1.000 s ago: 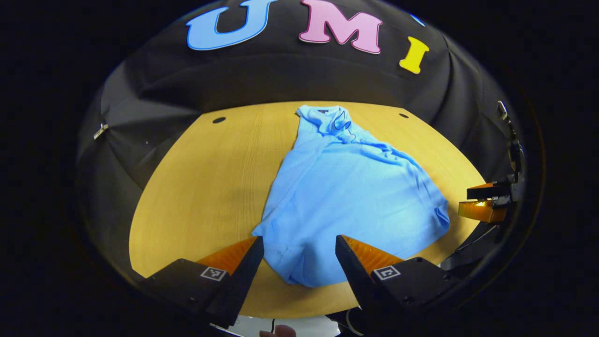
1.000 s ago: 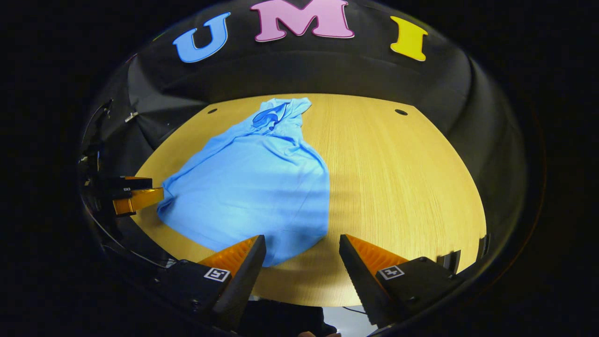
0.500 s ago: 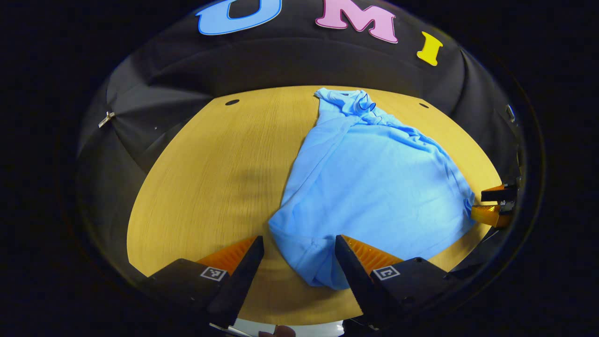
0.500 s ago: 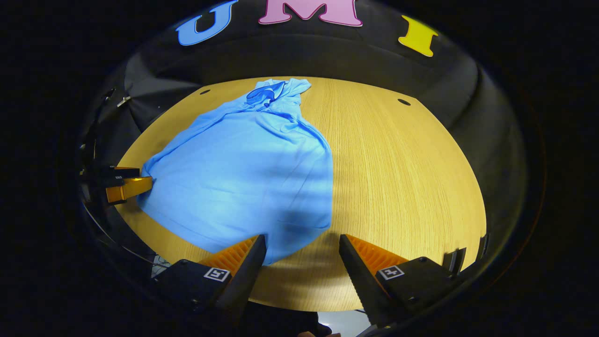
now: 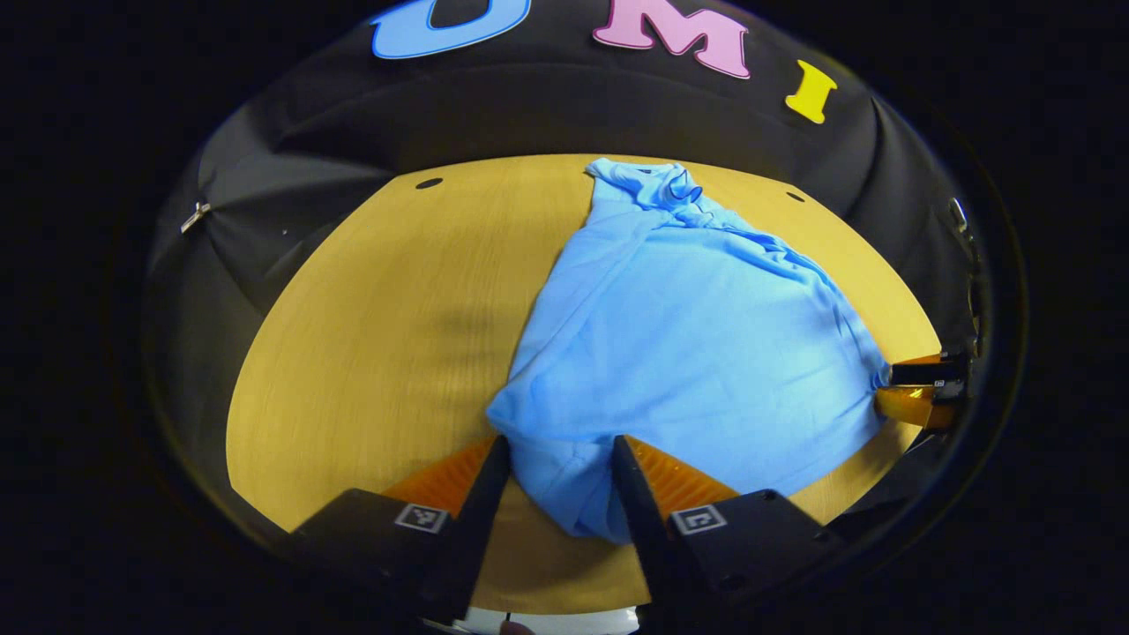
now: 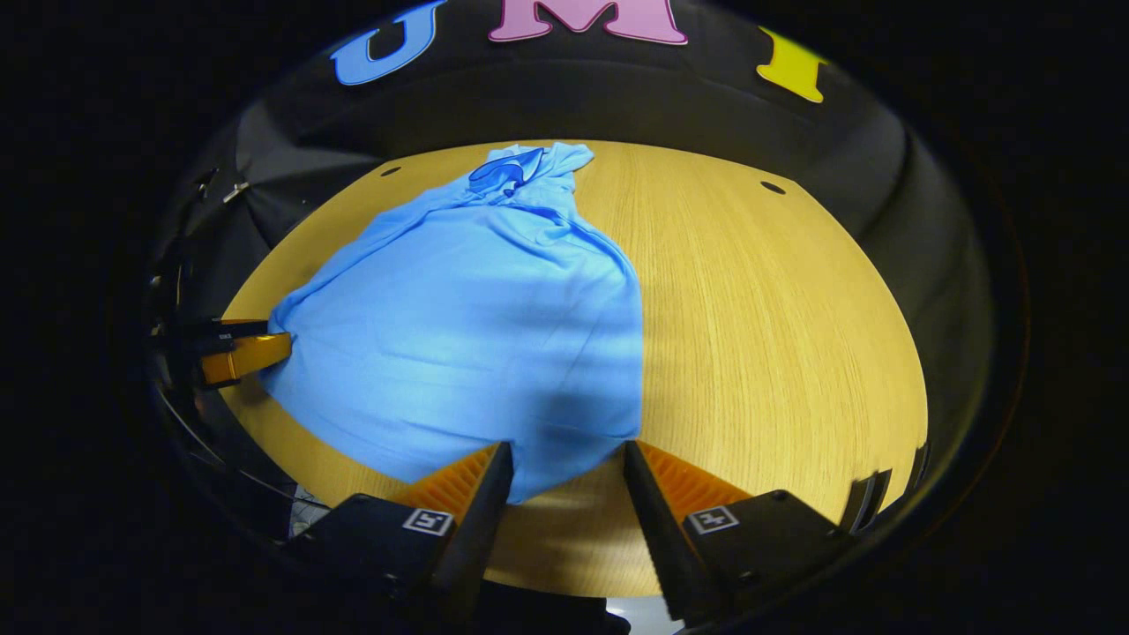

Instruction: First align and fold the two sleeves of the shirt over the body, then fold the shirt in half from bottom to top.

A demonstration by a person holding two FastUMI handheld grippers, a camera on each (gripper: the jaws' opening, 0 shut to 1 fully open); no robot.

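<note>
Shirt lying flat on wooden table, sleeves already tucked over body, collar pointing toward far edge, hem at near edge. Light blue fabric spreading wide at near end and narrowing toward collar, wrinkling slightly below collar.

Left gripper sitting at near left corner of hem, fingers straddling a bunched fold of cloth; gap narrow, fabric filling it, yet firm pressing by both fingers not discernible. In right gripper view, same tool appearing at far left, tip touching shirt's edge.

Right gripper sitting at near right corner of hem, fingers parted with cloth edge between them, not visibly pinching. In left gripper view, same tool touching shirt's right corner.

Table bearing small dark holes near far edge.
</note>
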